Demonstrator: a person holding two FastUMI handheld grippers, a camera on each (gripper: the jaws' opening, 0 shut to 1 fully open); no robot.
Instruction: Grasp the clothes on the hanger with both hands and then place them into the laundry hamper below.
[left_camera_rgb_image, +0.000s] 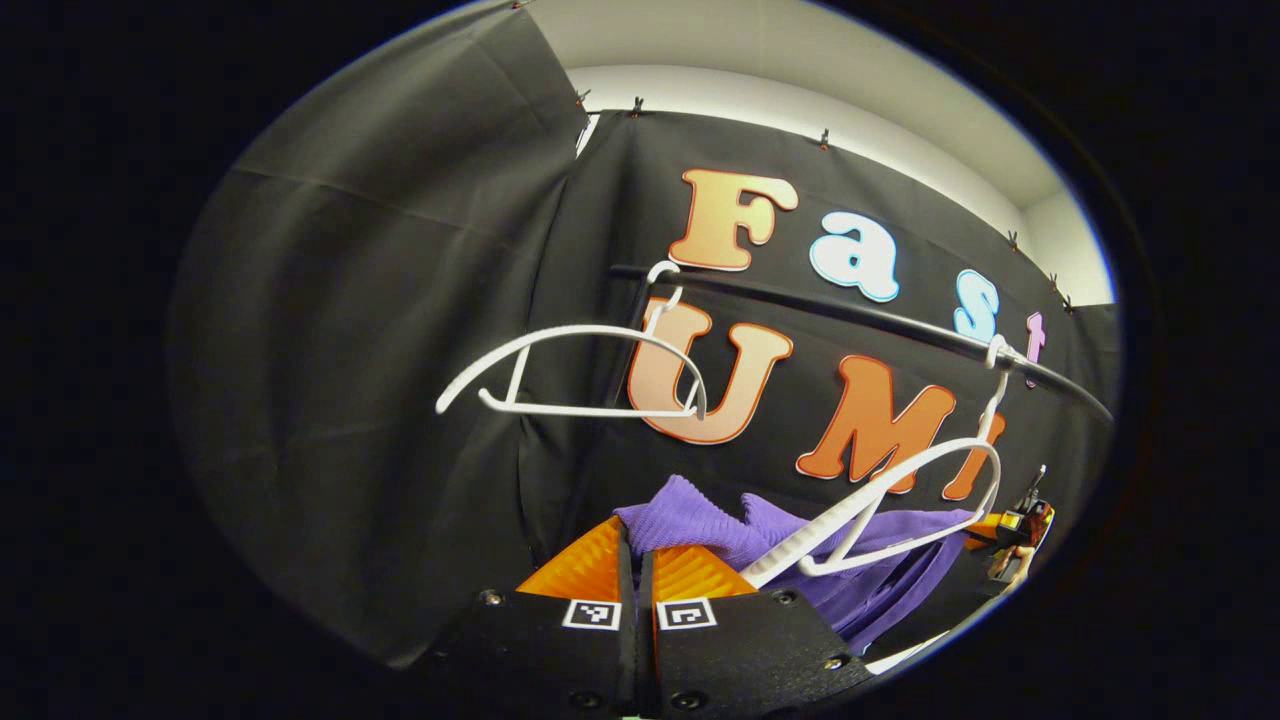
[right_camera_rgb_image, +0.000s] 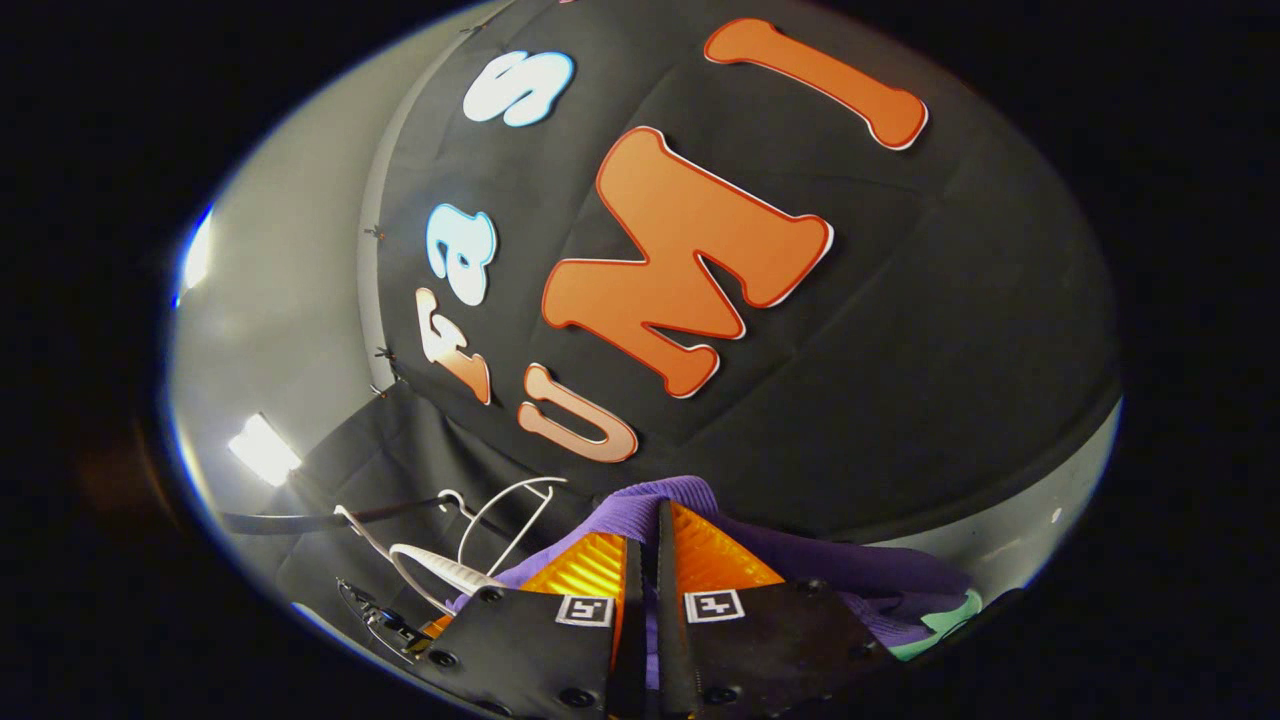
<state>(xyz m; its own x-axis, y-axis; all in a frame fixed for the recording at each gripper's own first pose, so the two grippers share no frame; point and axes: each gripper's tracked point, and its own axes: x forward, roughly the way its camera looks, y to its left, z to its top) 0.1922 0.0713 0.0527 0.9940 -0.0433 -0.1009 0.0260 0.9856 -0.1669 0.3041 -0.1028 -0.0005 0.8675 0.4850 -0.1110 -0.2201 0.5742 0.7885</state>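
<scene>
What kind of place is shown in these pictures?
Probably a recording booth set up as a laundry corner: black cloth wall, a dark rail bearing white hangers, and a purple garment pinched by both grippers.

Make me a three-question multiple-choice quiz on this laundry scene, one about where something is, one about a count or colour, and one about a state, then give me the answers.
1. Where do the white hangers hang?
A. On the dark rail
B. On a door hook
C. On a shelf edge

2. What colour is the garment held by the grippers?
A. Yellow
B. Purple
C. White

3. How does the left gripper stand?
A. Wide open, away from the cloth
B. Shut on the garment
C. Shut on a hanger

Answers: 1 A, the left gripper view shows two hooks over the dark rail. 2 B, purple cloth bunches at the fingers in both views. 3 B, the fingers meet with purple cloth pinched between them, as with the right gripper.
</scene>
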